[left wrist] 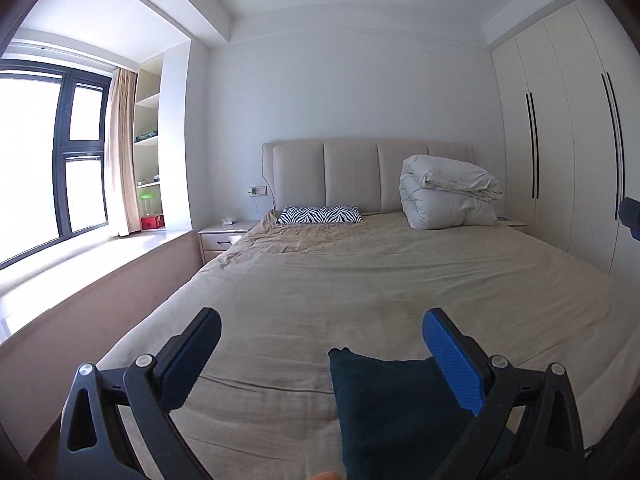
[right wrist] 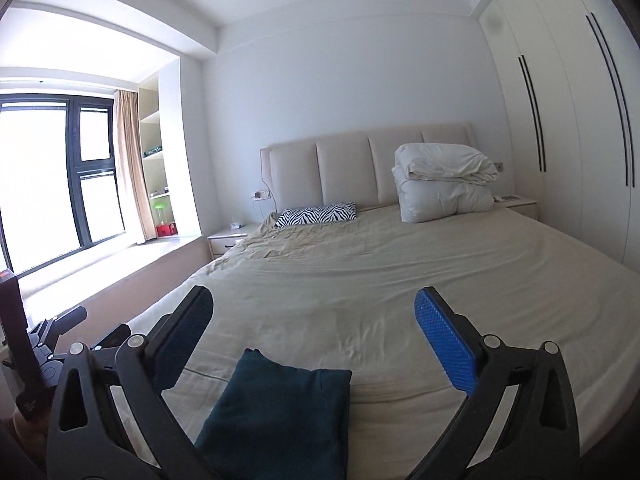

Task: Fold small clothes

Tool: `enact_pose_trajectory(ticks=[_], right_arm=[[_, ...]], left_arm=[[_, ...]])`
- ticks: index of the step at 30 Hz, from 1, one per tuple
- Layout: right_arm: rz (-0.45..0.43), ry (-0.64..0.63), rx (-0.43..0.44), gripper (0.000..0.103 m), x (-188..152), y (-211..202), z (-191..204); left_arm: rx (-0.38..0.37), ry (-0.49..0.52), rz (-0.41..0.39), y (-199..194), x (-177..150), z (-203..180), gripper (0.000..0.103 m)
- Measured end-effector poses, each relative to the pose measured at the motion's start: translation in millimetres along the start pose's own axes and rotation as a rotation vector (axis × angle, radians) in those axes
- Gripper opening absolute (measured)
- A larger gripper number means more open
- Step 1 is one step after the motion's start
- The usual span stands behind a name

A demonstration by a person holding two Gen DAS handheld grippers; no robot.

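A dark teal folded garment [left wrist: 392, 412] lies flat on the beige bed sheet [left wrist: 360, 280] near the foot of the bed. In the left wrist view my left gripper [left wrist: 320, 332] is open and empty, held above the sheet, with the garment below its right finger. In the right wrist view the same garment [right wrist: 280, 412] lies below and between the fingers of my right gripper [right wrist: 314, 308], which is open and empty. Neither gripper touches the cloth. The left gripper's body [right wrist: 44, 352] shows at the left edge of the right wrist view.
A zebra-print pillow [left wrist: 320, 215] and a folded white duvet [left wrist: 448, 192] lie by the padded headboard [left wrist: 352, 176]. A nightstand [left wrist: 222, 238] and window seat [left wrist: 80, 268] stand left of the bed. White wardrobe doors [left wrist: 568, 152] line the right wall.
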State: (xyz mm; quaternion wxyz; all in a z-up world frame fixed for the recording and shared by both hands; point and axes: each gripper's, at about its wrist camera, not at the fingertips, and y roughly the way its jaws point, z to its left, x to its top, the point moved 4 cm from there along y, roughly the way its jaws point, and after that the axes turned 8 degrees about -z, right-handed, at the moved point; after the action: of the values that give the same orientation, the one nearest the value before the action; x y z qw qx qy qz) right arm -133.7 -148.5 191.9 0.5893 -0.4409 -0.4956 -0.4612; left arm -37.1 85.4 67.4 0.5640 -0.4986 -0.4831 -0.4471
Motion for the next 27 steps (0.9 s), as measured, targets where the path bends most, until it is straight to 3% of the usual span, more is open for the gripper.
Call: enact_pose_trajectory(ticks=[3, 8, 12, 22, 27], right_arm=[[0.074, 0.017, -0.017, 0.103, -16, 7, 4], [0.236, 0.036, -0.048, 0.103, -70, 23, 4], [0.319, 0.023, -0.068, 0.103, -104, 32, 6], [0.576, 0.095, -0.168, 0.103, -176, 60, -14], [0.612, 0.095, -0.198, 0.103, -190, 64, -21]], left_arm=[[-0.009, -0.013, 0.103, 9, -19, -3, 0.103], [-0.008, -0.013, 0.268, 26, -58, -9, 0.103], [-0.019, -0.015, 0.363, 36, -86, -13, 0.103], [-0.051, -0.026, 0.509, 48, -123, -20, 0.103], [-0.072, -0.048, 0.536, 51, -130, -18, 0.103]])
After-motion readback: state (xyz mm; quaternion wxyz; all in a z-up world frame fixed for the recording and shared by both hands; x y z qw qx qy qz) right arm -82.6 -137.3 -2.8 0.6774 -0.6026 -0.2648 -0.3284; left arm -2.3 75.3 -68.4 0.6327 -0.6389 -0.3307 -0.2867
